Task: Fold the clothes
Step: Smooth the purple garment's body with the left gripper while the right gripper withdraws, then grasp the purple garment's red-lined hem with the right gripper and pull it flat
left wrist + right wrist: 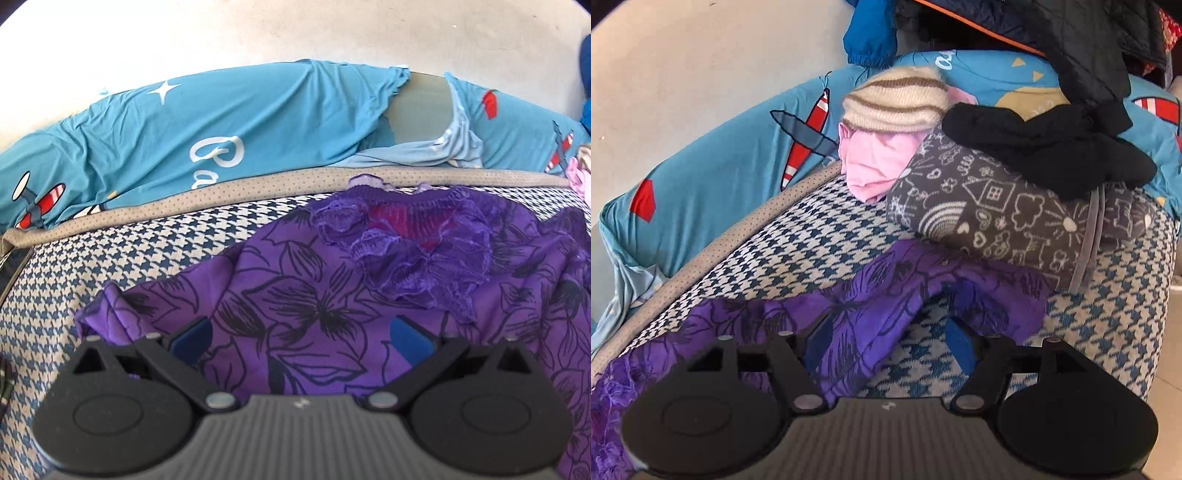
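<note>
left hand-held gripper (pixel 301 338) agape, right hand-held gripper (pixel 888 341) agape

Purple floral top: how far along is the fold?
Done: purple floral top lies spread on the houndstooth cushion, ruffled collar up. In hand: nothing; left gripper and right gripper are open. Left: every fold, plus the pink garment.

You see white script letters "Ba" on blue airplane-print sheet (pixel 184 122), just behind grey piping edge of houndstooth cushion (pixel 110 243); rest of word hidden below that edge. Right wrist view: white script fragment on same sheet (pixel 720 166) above striped knit hat (pixel 897 103), too cropped to read. Nothing else legible.
</note>
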A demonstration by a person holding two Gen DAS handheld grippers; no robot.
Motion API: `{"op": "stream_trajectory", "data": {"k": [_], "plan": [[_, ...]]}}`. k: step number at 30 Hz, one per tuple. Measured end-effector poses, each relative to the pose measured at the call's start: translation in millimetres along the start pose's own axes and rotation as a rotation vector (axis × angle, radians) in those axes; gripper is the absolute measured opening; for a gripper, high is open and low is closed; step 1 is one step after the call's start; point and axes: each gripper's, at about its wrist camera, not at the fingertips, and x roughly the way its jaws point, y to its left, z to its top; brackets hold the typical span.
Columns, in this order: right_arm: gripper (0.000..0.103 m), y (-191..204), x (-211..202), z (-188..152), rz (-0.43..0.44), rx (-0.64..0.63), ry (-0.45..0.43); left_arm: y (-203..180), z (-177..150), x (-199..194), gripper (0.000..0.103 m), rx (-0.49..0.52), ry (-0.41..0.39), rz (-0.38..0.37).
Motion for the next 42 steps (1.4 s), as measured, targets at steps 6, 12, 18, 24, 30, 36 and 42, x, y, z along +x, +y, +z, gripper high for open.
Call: {"op": "stream_trajectory", "data": {"k": [6,12,18,24,30,36,42], "plan": [[0.067,10.7,-22.2,-37.6,0.106,-0.004,0.081,-6.3,-16.4,-5.2,0.103,0.034,0.056,-0.054],[0.067,20.8,-40.7,-64.0,0.11,-0.076,0.087,-19.5,-31.5,-16.3,0.103,0.092,0.064,-0.048],[0.067,9.6,-63.9,-92.7,0.132,-0.051,0.113,-20.9,-45.3,-23.7,0.103,0.05,0.101,-0.075],[0.067,-2.7,-91.6,-121.1,0.163,-0.035,0.125,-24.2,-56.9,-34.2,0.103,0.044,0.1,-0.089],[0.067,-23.0,-110.1,-146.4,0.142,0.009,0.156,-27.2,-63.5,-46.3,0.103,0.059,0.08,-0.099],[0.067,-37.3,-114.0,-167.8,0.12,0.083,0.229,-24.3,-69.0,-54.0,0.103,0.039,0.078,-0.108],[0.067,-34.5,-107.9,-189.6,0.125,0.116,0.299,-20.1,-76.6,-59.8,0.103,0.01,0.078,-0.105]]}}
